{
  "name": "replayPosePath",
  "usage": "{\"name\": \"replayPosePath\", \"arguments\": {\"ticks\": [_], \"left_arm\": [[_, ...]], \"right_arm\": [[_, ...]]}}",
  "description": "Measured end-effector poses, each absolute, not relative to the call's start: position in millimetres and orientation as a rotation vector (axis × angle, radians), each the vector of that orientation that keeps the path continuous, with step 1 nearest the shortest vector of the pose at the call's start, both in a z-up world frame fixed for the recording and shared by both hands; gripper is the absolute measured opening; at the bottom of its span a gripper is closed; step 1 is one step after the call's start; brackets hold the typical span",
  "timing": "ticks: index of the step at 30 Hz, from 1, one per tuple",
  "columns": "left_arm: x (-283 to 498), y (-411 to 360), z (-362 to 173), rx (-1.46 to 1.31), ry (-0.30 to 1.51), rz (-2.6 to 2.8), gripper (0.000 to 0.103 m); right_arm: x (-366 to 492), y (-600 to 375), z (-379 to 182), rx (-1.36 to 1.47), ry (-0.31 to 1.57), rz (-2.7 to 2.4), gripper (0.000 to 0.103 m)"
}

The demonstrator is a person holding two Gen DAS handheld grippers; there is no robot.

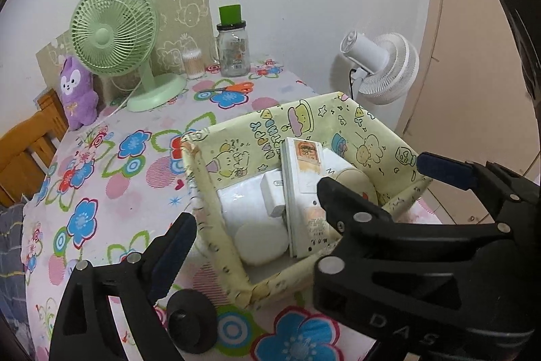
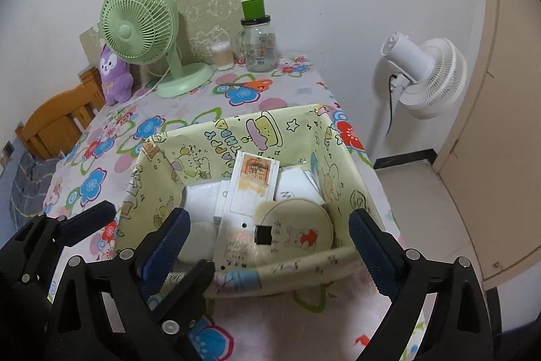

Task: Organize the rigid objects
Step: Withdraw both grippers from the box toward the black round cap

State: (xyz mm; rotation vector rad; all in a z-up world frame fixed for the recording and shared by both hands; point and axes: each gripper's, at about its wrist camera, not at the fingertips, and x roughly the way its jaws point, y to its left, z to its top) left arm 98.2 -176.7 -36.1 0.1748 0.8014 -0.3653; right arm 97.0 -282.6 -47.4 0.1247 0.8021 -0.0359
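Black plastic and blue pads nearest — my left gripper [image 1: 304, 225] and right gripper [image 2: 270, 246], both spread wide, holding nothing. Between them sits one yellow box [image 2: 162, 192] on the flowered cloth [image 2: 101, 158], holding one long white case [image 2: 248, 188], one round tin [image 2: 297, 229] and several white things. Beyond: one green fan [image 2: 142, 26], one jar [image 2: 258, 46], one purple plush [image 2: 113, 73] — and one white fan [image 2: 429, 76] off the table.
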Motion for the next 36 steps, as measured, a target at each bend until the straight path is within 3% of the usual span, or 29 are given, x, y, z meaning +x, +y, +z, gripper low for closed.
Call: {"name": "replayPosePath", "arguments": {"ticks": [36], "left_arm": [[42,-66,-31,0.124,0.738,-0.344,0.097]], "right_arm": [[32,-177,-37,0.085,0.701,-0.041,0.098]]}}
